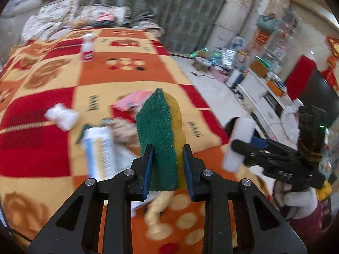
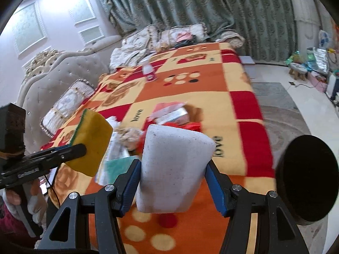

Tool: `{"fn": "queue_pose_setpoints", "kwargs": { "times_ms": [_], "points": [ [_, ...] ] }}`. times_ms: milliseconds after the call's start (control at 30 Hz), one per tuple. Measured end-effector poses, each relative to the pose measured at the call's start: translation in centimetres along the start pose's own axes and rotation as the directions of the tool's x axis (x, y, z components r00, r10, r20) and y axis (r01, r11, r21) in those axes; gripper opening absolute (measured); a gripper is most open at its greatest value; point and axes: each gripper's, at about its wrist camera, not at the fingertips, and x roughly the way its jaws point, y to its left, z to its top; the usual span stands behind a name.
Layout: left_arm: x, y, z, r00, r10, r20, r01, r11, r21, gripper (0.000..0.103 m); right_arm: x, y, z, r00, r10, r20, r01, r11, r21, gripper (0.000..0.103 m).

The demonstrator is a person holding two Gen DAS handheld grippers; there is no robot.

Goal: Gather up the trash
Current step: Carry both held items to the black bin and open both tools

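Sponges fill both grippers: the left gripper [image 1: 168,169] is clamped on a green-and-yellow sponge [image 1: 161,135], the right gripper [image 2: 171,182] pinches a white sponge [image 2: 171,167], both lifted clear. Beyond, on the blanket [image 1: 131,74], a crumpled tissue [image 1: 62,116], wrappers [image 2: 171,112] and a bottle [image 1: 87,47] remain uncollected; a dark bin [image 2: 307,182] stands at the right.

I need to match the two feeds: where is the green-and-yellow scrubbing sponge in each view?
Left wrist: green-and-yellow scrubbing sponge centre, upright, clamped in the left gripper.
Right wrist: sponge at left edge, yellow side showing.
Shared landmark: small white bottle with red label on the patchwork blanket.
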Motion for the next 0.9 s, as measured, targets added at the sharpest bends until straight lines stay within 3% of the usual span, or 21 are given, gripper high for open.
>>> {"fn": "queue_pose_setpoints", "kwargs": {
  "times_ms": [233,533,900],
  "points": [
    [4.0,-7.1,2.0,0.994,-0.096,-0.053,0.1,0.992,0.071,0.025,-2.2,-6.0,0.1,0.992,-0.126,0.022,0.124,0.99,0.074,0.059],
    [10.3,-14.8,3.4,0.964,-0.212,-0.16,0.227,0.97,0.084,0.025,-4.7,-14.9,-0.3,0.951,-0.309,0.016,0.302,0.937,0.177,0.059],
    [16.8,-19.3,4.2,0.937,-0.266,-0.226,0.285,0.957,0.057,0.025,-5.4,-22.7,-1.3,0.934,-0.358,-0.013,0.347,0.895,0.281,0.061]
  ]
}}
